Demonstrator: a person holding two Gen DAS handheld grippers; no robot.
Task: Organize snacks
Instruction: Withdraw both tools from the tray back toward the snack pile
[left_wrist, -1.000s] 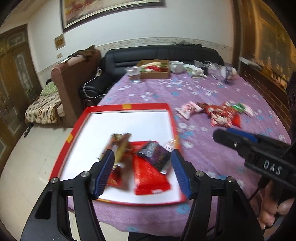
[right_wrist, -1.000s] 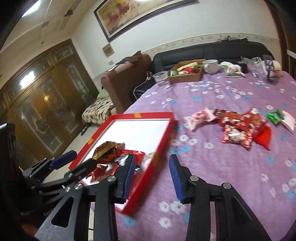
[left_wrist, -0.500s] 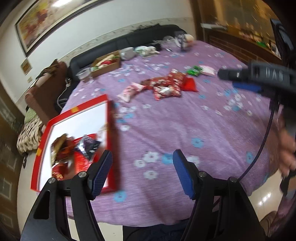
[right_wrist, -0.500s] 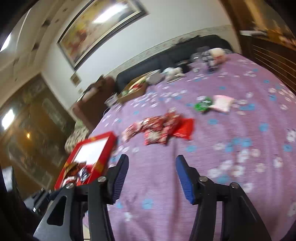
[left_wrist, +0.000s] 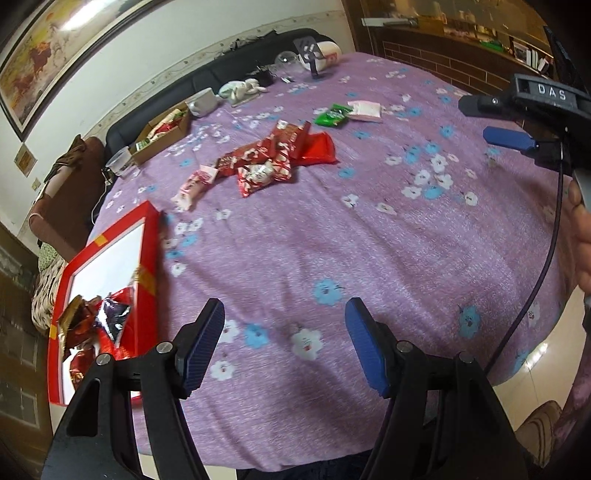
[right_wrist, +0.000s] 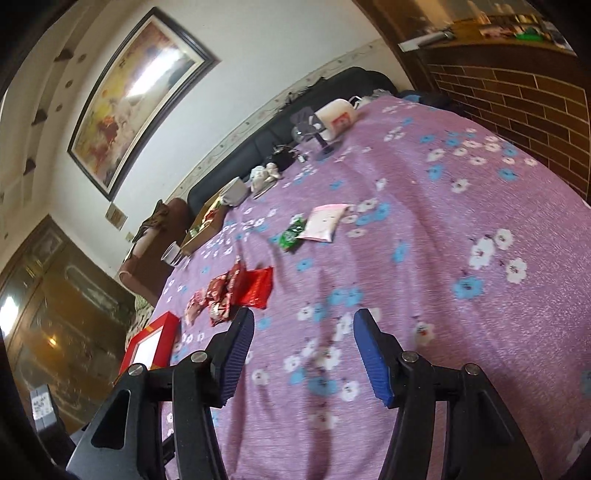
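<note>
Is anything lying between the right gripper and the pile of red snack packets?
Nothing visible. Only bare purple tablecloth lies between the right gripper, jaws open and empty, and the red snack packets.

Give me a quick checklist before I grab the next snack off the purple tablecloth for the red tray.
1. Left gripper empty, jaws apart: ok.
2. Right gripper empty, jaws just opened wider: ok.
3. Pile of red snack packets unobstructed on the tablecloth: ok.
4. Red tray has bare white floor left beyond the packets already in it: ok.
5. Green packet and pink packet lying apart from the pile: ok.
6. Which packet sits loosest in the pile: cannot tell.
</note>
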